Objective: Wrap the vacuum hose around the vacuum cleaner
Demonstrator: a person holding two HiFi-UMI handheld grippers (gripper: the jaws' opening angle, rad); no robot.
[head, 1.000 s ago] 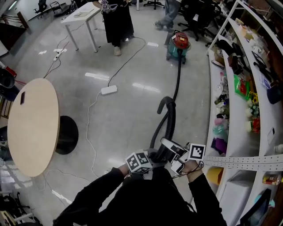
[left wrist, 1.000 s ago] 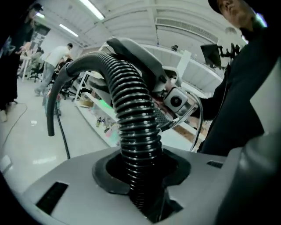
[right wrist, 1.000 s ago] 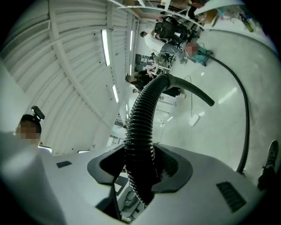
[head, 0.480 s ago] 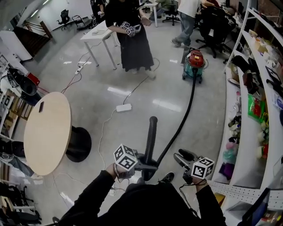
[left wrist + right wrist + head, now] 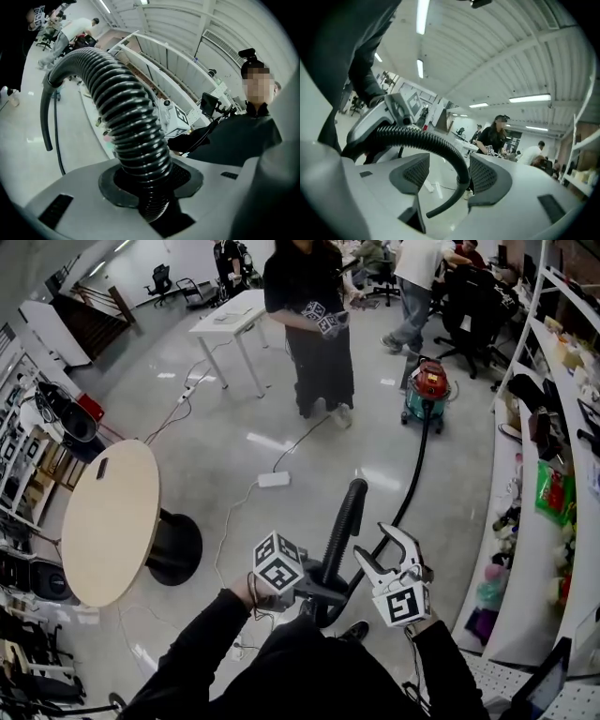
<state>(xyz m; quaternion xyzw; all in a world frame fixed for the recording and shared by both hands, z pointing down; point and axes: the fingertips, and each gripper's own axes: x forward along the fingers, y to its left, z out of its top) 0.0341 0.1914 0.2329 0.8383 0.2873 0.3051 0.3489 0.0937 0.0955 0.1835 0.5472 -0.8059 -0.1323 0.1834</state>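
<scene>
The red and teal vacuum cleaner (image 5: 430,390) stands on the floor far ahead. Its black ribbed hose (image 5: 413,479) runs back across the floor to me. My left gripper (image 5: 323,589) is shut on the hose (image 5: 133,140) near its free end, and that end sticks up in front of me. My right gripper (image 5: 380,545) is just right of the raised hose. Its jaws have just been opening and nothing is pressed between them. In the right gripper view the hose (image 5: 440,143) shows through the gap of the right gripper (image 5: 443,176), beyond the pads.
A round wooden table (image 5: 108,521) on a black foot stands to my left. A person in black (image 5: 314,324) stands ahead by a white table (image 5: 234,320). A power strip (image 5: 274,479) with white cable lies on the floor. Stocked white shelves (image 5: 553,474) line the right side.
My left gripper has lifted the hose, so its free end now points up. My right gripper has come off the hose, risen beside it and spread its jaws.
</scene>
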